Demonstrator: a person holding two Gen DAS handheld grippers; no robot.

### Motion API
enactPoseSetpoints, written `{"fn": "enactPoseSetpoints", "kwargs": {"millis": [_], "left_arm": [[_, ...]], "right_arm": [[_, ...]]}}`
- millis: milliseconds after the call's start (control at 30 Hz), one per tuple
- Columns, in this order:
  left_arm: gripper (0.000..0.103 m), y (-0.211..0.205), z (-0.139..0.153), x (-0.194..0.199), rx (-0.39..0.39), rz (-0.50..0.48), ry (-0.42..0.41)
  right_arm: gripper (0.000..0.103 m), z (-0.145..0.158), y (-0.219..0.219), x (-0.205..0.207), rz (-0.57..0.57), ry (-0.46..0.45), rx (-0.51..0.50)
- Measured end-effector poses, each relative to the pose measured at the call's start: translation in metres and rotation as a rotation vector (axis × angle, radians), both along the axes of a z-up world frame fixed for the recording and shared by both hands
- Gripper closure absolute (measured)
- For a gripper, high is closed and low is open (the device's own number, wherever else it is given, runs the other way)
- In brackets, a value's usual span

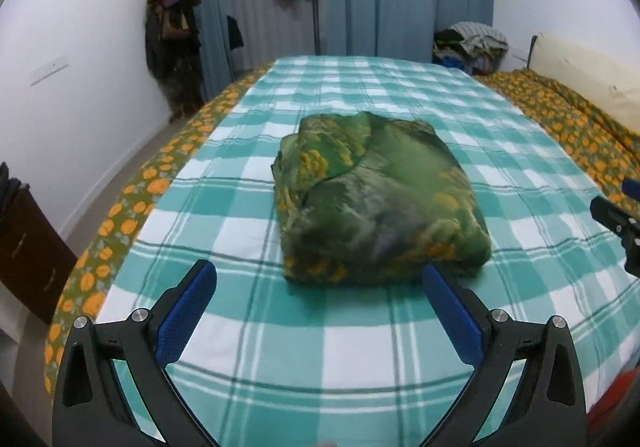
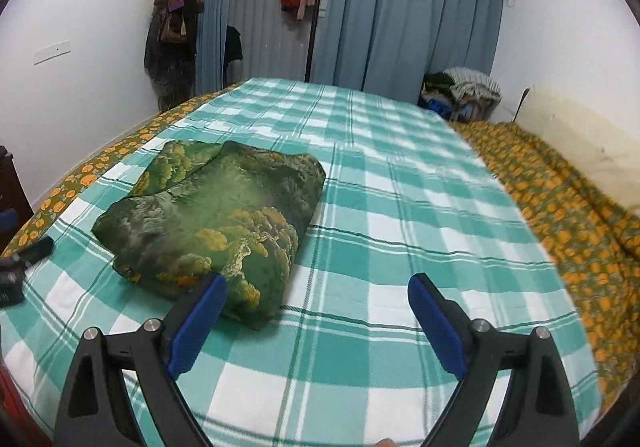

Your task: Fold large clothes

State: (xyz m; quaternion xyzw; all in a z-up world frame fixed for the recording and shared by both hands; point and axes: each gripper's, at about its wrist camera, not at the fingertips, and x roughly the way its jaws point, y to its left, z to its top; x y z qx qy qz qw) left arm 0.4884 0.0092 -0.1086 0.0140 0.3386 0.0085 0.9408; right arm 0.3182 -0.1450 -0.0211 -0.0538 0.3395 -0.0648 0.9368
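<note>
A green garment with yellow floral print (image 1: pixel 376 203) lies folded into a thick bundle on the teal and white checked bedspread (image 1: pixel 280 347). My left gripper (image 1: pixel 318 273) hangs open above the spread, just short of the bundle's near edge, with nothing between its blue pads (image 1: pixel 184 315). In the right wrist view the same bundle (image 2: pixel 216 219) lies left of centre. My right gripper (image 2: pixel 318 287) is open and holds nothing; its left pad (image 2: pixel 200 323) overlaps the bundle's near corner in the picture. The right gripper's tip (image 1: pixel 618 223) shows at the right edge of the left wrist view.
An orange-flowered sheet (image 2: pixel 568 223) borders the bedspread on both sides. A heap of clothes (image 2: pixel 460 93) sits at the bed's far right corner. Coats (image 1: pixel 172 47) hang on the left wall, blue curtains (image 2: pixel 404 15) and a clothes rail behind. A dark cabinet (image 1: pixel 28 251) stands left of the bed.
</note>
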Motion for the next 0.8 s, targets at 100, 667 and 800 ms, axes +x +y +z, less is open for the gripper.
{"fn": "enactPoseSetpoints", "kwargs": {"millis": [100,667,800], "left_arm": [[0.0,-0.01,0.002,-0.011,-0.02,-0.01,-0.002],[0.0,-0.023,0.03,-0.052,-0.062,0.028,0.015],[0.0,-0.024,0.035,-0.058,-0.033,0.049,0.037]], "right_arm": [[0.009,0.002,0.003,-0.011,0.003,-0.004,-0.003],[0.009,-0.019,-0.002,-0.041,-0.035,0.101,0.111],[0.009,-0.015,0.005,-0.049,-0.026,0.107,0.096]]}}
